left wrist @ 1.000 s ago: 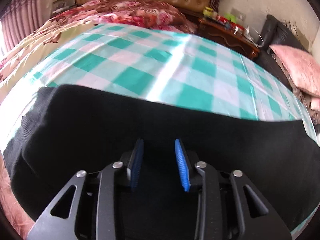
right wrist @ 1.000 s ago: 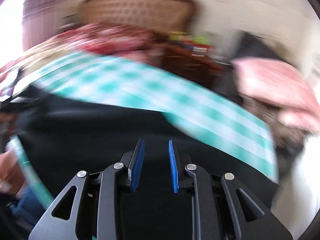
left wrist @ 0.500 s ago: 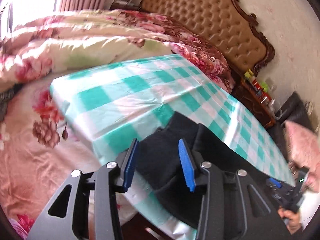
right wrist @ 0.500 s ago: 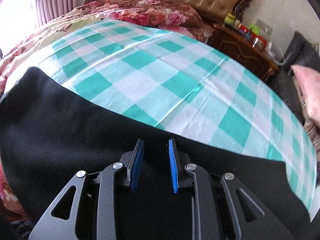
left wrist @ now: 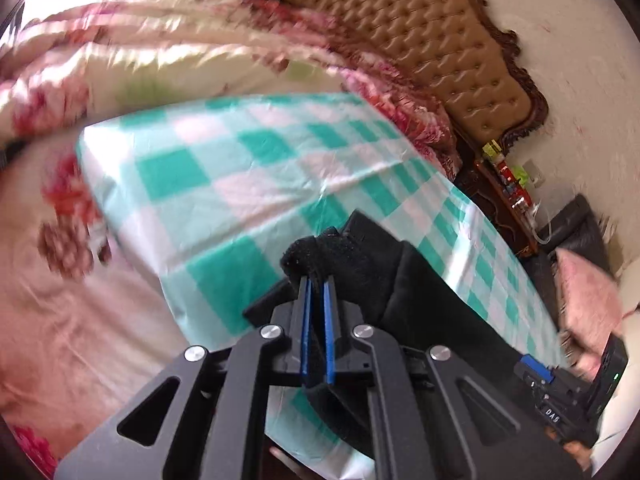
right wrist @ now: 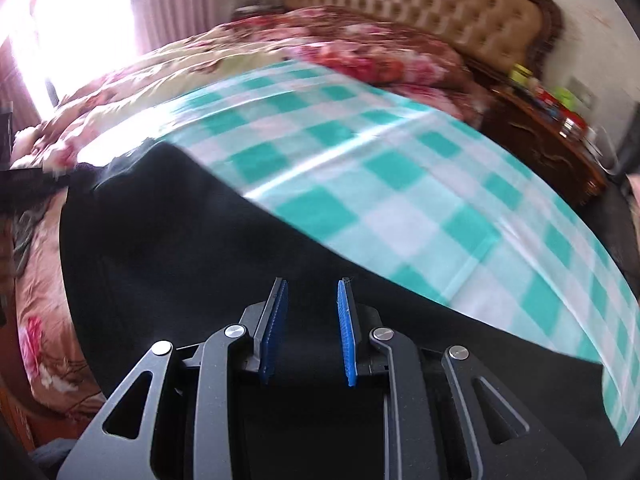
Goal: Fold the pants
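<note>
Your left gripper point(left wrist: 316, 284) has its blue pads nearly together, pinching a bunched end of the black pants point(left wrist: 420, 292) and holding it off the checked cloth point(left wrist: 224, 184). The pants run along the near edge of that teal-and-white cloth, stretching away toward the right. Your right gripper point(right wrist: 312, 312) hovers over the flat black fabric point(right wrist: 168, 240) with its jaws parted and nothing between them. On the far wooden nightstand point(right wrist: 548, 148) sit small bright containers; what they hold cannot be told.
</note>
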`<move>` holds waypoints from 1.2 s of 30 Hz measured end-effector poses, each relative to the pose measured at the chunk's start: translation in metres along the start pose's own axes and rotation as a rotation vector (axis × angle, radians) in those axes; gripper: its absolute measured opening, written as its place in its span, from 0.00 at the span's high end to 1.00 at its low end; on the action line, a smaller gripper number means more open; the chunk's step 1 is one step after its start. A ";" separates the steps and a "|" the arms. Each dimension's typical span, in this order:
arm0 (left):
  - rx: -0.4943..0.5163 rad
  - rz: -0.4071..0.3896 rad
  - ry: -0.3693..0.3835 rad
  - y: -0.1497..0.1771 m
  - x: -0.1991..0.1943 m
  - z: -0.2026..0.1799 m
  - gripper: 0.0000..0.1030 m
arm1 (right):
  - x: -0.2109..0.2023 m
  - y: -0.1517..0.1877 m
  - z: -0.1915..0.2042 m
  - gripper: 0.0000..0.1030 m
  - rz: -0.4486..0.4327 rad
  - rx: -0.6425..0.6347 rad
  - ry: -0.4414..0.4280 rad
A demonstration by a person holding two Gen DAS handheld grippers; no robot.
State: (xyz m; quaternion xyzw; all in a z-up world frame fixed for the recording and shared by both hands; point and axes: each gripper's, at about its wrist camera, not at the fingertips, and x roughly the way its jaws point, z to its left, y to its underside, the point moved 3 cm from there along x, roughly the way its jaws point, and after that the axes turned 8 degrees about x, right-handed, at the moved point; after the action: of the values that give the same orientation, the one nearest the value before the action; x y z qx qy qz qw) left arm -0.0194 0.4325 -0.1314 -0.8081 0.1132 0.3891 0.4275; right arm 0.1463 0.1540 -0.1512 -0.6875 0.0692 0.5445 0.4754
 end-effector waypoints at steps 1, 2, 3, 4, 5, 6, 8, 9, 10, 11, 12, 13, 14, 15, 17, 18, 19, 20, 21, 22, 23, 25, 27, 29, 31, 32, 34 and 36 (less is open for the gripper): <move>0.019 -0.003 -0.023 0.000 0.000 -0.002 0.95 | 0.010 -0.002 0.007 0.84 0.006 -0.018 0.015; 0.013 0.009 -0.035 0.002 0.003 0.001 0.95 | 0.016 -0.001 0.010 0.84 0.016 -0.022 0.035; -0.017 0.038 -0.031 0.005 0.013 0.009 0.95 | 0.027 0.000 0.011 0.84 0.046 -0.023 0.064; -0.039 0.064 -0.026 0.010 0.021 0.015 0.95 | 0.036 0.002 0.011 0.84 0.068 -0.019 0.083; -0.053 0.082 -0.017 0.015 0.027 0.020 0.94 | 0.036 0.003 0.013 0.84 0.052 -0.024 0.089; -0.060 0.085 -0.003 0.020 0.030 0.024 0.92 | 0.036 0.003 0.014 0.84 0.047 -0.038 0.101; -0.068 0.065 0.014 0.022 0.027 0.027 0.82 | 0.035 0.004 0.017 0.84 0.045 -0.064 0.115; -0.081 0.055 0.032 0.022 0.022 0.028 0.78 | 0.034 0.003 0.016 0.84 0.047 -0.059 0.112; -0.087 0.051 0.039 0.021 0.021 0.029 0.73 | 0.030 0.000 0.015 0.84 0.041 -0.033 0.082; -0.094 0.046 0.047 0.020 0.019 0.031 0.72 | 0.027 -0.005 0.016 0.84 0.033 -0.010 0.035; -0.101 0.041 0.051 0.020 0.017 0.031 0.72 | 0.023 -0.010 0.019 0.84 0.021 0.000 -0.004; -0.110 0.036 0.054 0.020 0.015 0.031 0.72 | 0.021 -0.015 0.023 0.84 0.012 0.000 -0.022; -0.118 0.024 0.046 0.019 0.013 0.031 0.72 | 0.020 -0.021 0.030 0.84 0.004 -0.007 -0.048; -0.114 0.002 0.026 0.017 0.009 0.029 0.73 | 0.020 -0.025 0.037 0.84 0.004 -0.014 -0.069; -0.055 -0.053 -0.019 0.010 -0.003 0.016 0.74 | 0.025 -0.035 0.056 0.84 0.008 -0.039 -0.105; -0.030 -0.068 -0.022 0.008 -0.006 0.009 0.74 | 0.031 -0.040 0.065 0.84 0.010 -0.055 -0.107; 0.011 -0.080 -0.012 0.004 -0.008 -0.002 0.74 | 0.037 -0.043 0.070 0.84 0.017 -0.062 -0.102; 0.059 -0.081 0.005 0.002 -0.007 -0.016 0.74 | 0.045 -0.046 0.073 0.84 0.027 -0.061 -0.086; 0.114 -0.077 0.011 0.000 -0.004 -0.030 0.76 | 0.054 -0.048 0.074 0.84 0.040 -0.054 -0.066; 0.169 -0.067 0.002 -0.001 0.000 -0.044 0.78 | 0.063 -0.049 0.072 0.84 0.056 -0.040 -0.039; 0.209 -0.058 -0.005 -0.002 0.006 -0.054 0.81 | 0.069 -0.049 0.069 0.84 0.062 -0.026 -0.009; 0.276 -0.028 0.000 -0.005 0.022 -0.075 0.85 | 0.073 -0.047 0.065 0.84 0.057 -0.009 -0.013; 0.310 0.023 -0.001 -0.009 0.046 -0.088 0.85 | 0.073 -0.046 0.066 0.84 0.051 -0.028 -0.003; 0.313 0.090 -0.031 -0.014 0.079 -0.091 0.85 | 0.073 -0.045 0.069 0.84 0.044 -0.043 0.013; 0.305 0.137 -0.048 -0.017 0.104 -0.088 0.84 | 0.073 -0.044 0.068 0.84 0.040 -0.032 0.015; 0.293 0.139 -0.042 -0.018 0.109 -0.087 0.82 | 0.073 -0.044 0.068 0.84 0.042 -0.028 0.016; 0.267 0.144 -0.023 -0.019 0.112 -0.083 0.82 | 0.069 -0.045 0.067 0.84 0.043 -0.016 0.011; 0.247 0.142 0.003 -0.019 0.110 -0.078 0.82 | 0.061 -0.045 0.068 0.84 0.038 -0.002 -0.003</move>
State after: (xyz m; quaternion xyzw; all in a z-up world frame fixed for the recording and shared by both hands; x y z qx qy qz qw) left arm 0.1056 0.3998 -0.1739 -0.7399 0.2179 0.4001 0.4949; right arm 0.1518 0.2533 -0.1720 -0.6857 0.0812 0.5546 0.4644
